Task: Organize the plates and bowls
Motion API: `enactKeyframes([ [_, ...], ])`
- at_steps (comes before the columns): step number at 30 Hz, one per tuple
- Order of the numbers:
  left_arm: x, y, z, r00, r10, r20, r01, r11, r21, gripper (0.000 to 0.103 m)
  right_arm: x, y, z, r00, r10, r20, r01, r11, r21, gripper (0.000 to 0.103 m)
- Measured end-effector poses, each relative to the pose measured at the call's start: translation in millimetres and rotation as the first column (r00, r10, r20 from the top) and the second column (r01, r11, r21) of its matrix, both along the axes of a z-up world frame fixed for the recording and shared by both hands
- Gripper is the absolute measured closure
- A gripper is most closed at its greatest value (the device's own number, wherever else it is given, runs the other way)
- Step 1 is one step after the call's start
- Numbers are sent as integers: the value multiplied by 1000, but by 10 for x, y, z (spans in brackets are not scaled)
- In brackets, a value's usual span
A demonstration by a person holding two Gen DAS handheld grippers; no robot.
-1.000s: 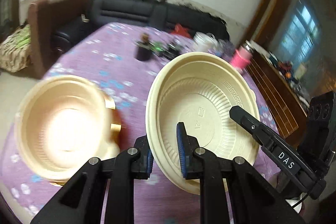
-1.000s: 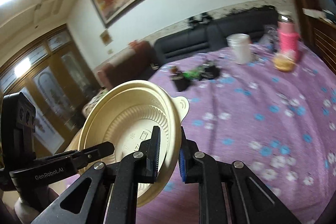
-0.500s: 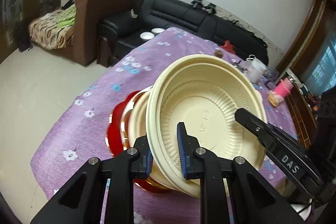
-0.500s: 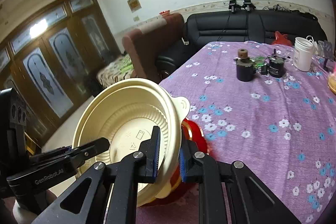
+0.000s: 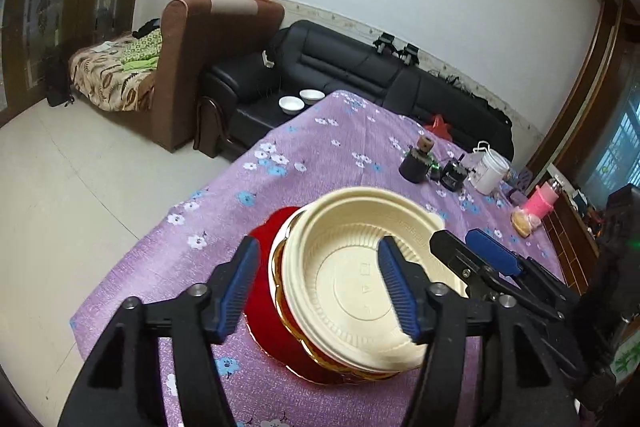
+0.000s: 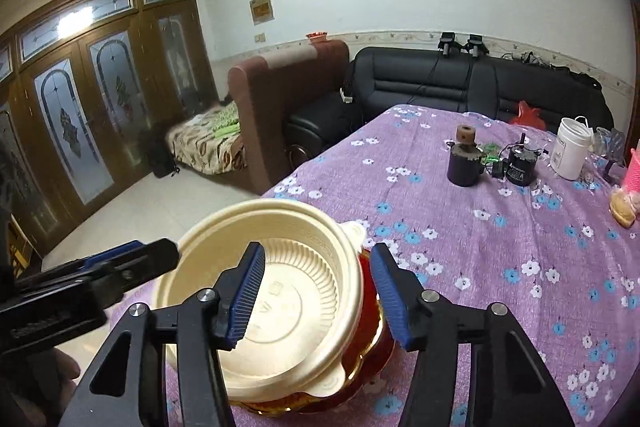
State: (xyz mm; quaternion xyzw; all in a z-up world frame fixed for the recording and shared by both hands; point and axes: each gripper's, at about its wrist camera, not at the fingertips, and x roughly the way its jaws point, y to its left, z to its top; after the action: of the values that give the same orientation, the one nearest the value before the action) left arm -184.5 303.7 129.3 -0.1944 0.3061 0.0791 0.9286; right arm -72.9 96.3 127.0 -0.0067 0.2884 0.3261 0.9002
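A cream plastic bowl sits nested on a stack of a gold-rimmed red bowl and a red plate on the purple flowered tablecloth. My left gripper is open, its jaws standing either side of the bowl's near-left rim. My right gripper is open, straddling the bowl's right rim above the red bowl. Each gripper shows in the other's view, the right one and the left one.
Further along the table stand a dark cup, a black jar, a white tub, a pink bottle and a bun. The table's left edge drops to the floor. A black sofa lies beyond.
Both grippers lowered the cream bowl onto the red stack and opened, letting go of its rim. The bowl now lies flat instead of tilted.
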Motion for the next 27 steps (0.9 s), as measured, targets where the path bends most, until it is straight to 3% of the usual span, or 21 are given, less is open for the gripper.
enactKeyframes([
  [6,-144,-29,35,1000,23,12,-23,1000,15,35,-59,-129,44,999,-40,0,40,999,17,41],
  [9,-282,-129,67,997,76,27,-78,994,73,20,-156,-272,62,996,-87,11,86,996,20,38],
  [11,-376,-211,79,990,132,43,-136,984,113,3,-235,-368,64,994,-110,13,109,994,30,35],
  [12,-439,-278,81,984,167,63,-175,974,145,1,-300,-441,58,992,-123,16,122,992,41,35],
  [15,-532,-451,51,977,192,96,-210,950,230,0,-471,-587,46,985,-166,47,164,986,41,29],
  [18,-535,-600,-26,978,196,65,-206,934,290,0,-625,-688,14,976,-203,79,201,979,26,24],
  [27,-519,-823,-221,990,139,-33,-124,950,288,0,-751,-911,-296,971,-239,-31,239,971,7,22],
])
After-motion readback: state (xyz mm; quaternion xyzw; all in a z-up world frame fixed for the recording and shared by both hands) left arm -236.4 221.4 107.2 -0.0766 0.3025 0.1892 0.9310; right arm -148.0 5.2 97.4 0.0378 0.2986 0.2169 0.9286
